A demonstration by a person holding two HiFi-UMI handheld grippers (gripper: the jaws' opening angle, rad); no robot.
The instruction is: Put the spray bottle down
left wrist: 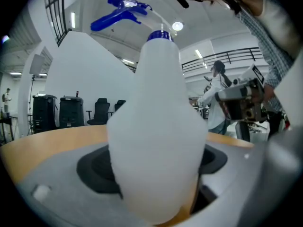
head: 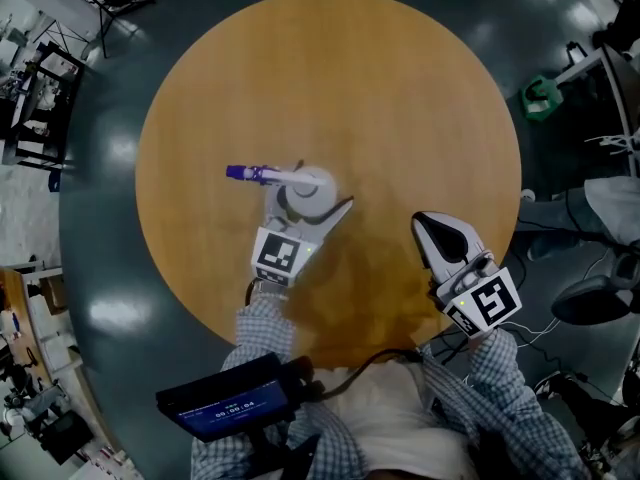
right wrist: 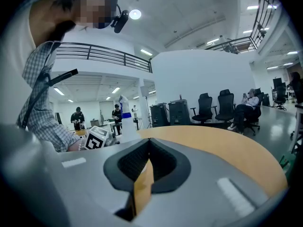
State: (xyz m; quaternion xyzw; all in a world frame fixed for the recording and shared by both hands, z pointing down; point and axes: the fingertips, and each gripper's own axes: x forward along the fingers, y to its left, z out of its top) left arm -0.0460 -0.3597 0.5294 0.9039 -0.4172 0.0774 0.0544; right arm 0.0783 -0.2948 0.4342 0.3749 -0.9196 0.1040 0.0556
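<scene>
A white spray bottle (head: 305,190) with a purple-blue trigger head (head: 245,173) stands upright on the left of the middle of the round wooden table (head: 400,88). My left gripper (head: 308,202) is shut on its body, with one jaw on each side. In the left gripper view the spray bottle (left wrist: 156,136) fills the gap between the left gripper's (left wrist: 156,178) grey jaws, and the trigger head (left wrist: 120,13) points left. My right gripper (head: 428,226) hovers near the table's right front edge. It is shut with nothing in it, and the right gripper (right wrist: 147,148) shows its pads meeting. The bottle (right wrist: 127,126) is small at that view's left.
A dark device with a lit screen (head: 225,403) hangs at the person's chest. A green object (head: 540,98) lies on the dark floor beyond the table's right rim. Office chairs (right wrist: 215,108) and several people stand far behind the table.
</scene>
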